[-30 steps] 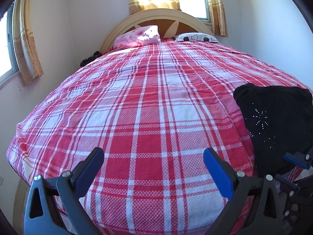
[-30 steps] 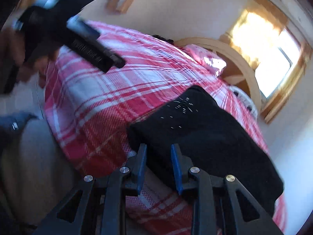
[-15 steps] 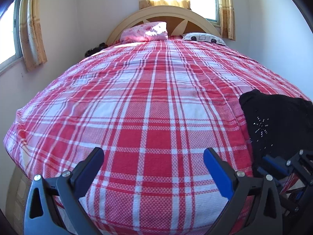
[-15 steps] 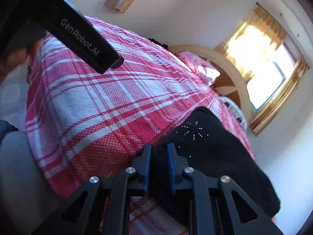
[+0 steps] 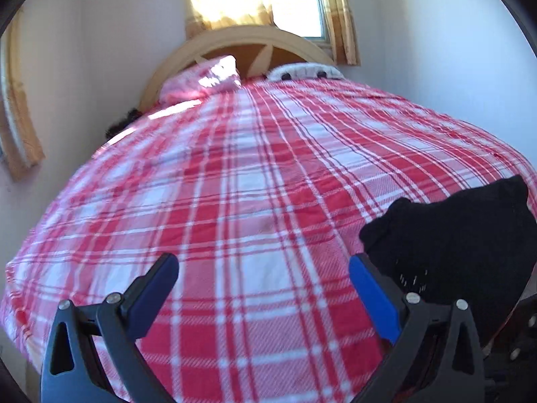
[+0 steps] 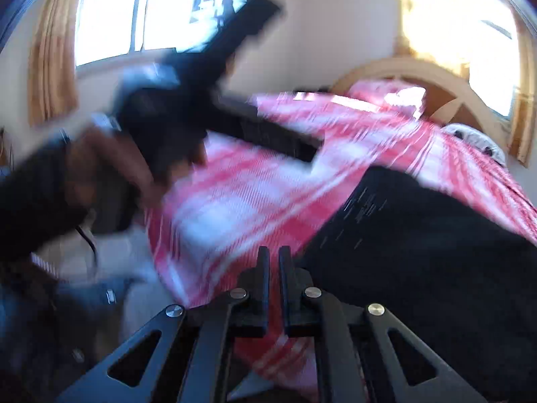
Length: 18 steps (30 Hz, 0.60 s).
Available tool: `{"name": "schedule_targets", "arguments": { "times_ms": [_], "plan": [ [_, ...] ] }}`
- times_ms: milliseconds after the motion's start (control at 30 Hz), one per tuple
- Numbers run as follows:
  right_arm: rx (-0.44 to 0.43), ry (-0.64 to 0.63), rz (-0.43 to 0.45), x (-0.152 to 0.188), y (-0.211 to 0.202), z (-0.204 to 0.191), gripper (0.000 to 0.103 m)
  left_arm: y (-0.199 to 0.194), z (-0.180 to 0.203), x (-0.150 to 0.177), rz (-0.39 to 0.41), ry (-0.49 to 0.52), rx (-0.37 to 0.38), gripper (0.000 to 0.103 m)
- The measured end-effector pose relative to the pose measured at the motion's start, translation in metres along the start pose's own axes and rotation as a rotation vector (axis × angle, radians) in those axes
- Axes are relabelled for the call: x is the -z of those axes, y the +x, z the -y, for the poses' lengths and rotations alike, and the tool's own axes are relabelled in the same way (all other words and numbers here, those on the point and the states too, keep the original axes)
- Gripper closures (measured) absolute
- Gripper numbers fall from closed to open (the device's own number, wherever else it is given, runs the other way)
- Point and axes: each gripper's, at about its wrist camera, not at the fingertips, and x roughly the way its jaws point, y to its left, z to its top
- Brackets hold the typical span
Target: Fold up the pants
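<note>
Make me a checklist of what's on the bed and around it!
Surface: red-and-white plaid bedspread, flat.
Job's things: black pants bunched near the bed's edge.
Clutter: pink pillow and white pillow at the bed's head.
Grippers: left hand-held gripper open, empty; right hand-held gripper closing, almost together beside the pants, no cloth seen between.
Cables: thin dark cord, blurred.
Surroundings: curved wooden headboard, curtained window, pale walls.

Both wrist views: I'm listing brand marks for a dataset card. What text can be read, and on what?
No text can be read.
Black plastic finger of the left gripper: any print is lost in motion blur.
Silver studs on the black fabric pants: a pattern, no letters.
</note>
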Motion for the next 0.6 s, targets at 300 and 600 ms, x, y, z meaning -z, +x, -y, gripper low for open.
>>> {"name": "schedule_targets", "arguments": {
  "times_ms": [300, 600],
  "plan": [
    [0.143, 0.262, -0.077, 0.011, 0.007, 0.076, 0.097, 0.054, 0.042, 0.0, -0.183, -0.03, 0.171, 0.016],
    [0.104, 0.303, -0.038, -0.002, -0.013, 0.082, 0.097, 0.011, 0.013, -0.02, -0.047, -0.108, 0.132, 0.021]
  ]
}}
